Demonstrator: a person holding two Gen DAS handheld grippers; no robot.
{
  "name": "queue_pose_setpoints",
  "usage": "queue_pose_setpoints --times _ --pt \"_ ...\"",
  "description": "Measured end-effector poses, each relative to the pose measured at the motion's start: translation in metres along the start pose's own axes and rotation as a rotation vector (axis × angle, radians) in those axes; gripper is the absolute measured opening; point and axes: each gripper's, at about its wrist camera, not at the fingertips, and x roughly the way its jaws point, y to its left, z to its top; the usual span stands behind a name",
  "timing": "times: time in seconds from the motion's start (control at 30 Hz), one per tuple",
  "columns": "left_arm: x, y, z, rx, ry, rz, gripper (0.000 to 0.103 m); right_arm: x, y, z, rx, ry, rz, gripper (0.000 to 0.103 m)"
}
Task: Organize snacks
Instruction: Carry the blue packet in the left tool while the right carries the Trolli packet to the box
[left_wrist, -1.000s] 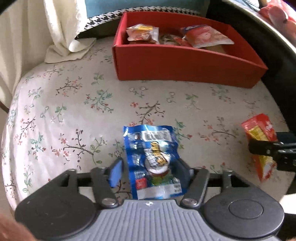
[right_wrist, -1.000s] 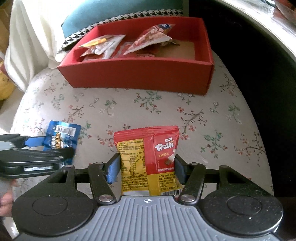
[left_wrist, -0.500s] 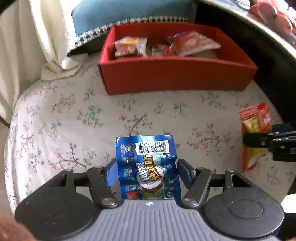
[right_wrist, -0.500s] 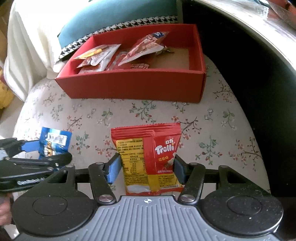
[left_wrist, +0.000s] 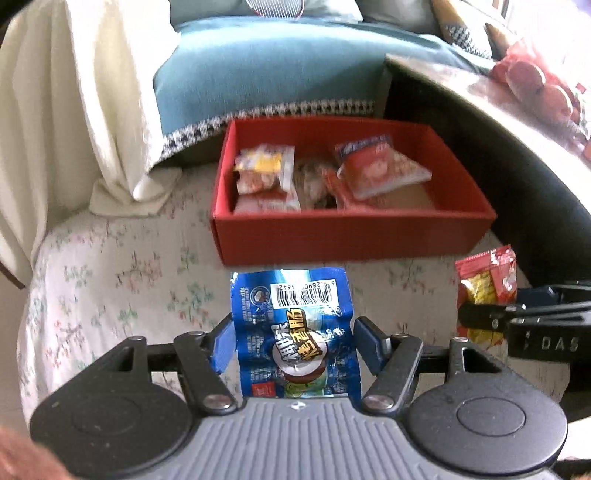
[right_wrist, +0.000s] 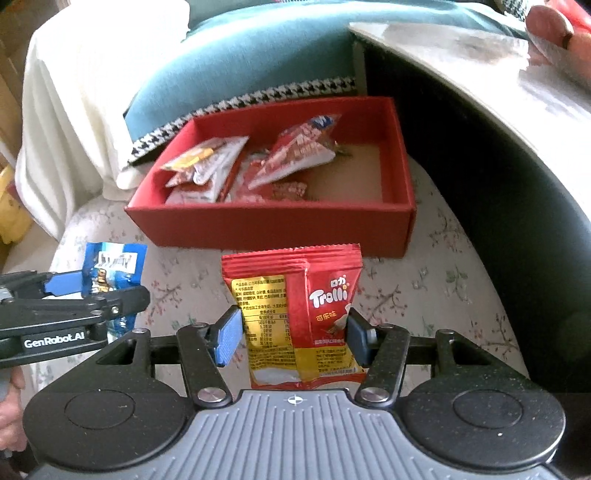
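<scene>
Snacks are mid-carry: my left gripper (left_wrist: 293, 345) pinches the blue packet (left_wrist: 295, 332), my right gripper (right_wrist: 293, 332) pinches the Trolli bag (right_wrist: 299, 314), and next I judge both need lifting over the red box's (right_wrist: 273, 225) near wall.

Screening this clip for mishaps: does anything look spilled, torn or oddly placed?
Nothing stands out. Each claw holds an intact packet: left the blue packet, right the red Trolli packet. Packets in the red box lie loosely piled toward its left, none spilled outside.
</scene>
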Motion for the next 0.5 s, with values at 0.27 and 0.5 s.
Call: queue_pose_setpoints --times 0.27,0.5 --pt "0.000 0.003 0.009 -0.014 -0.040 0.003 0.059 -0.015 0.010 0.019 0.003 -0.082 0.031 0.065" --pt "-0.005 0.004 0.019 -0.022 -0.090 0.016 0.059 -0.021 0.010 0.029 0.015 -0.117 0.037 0.065"
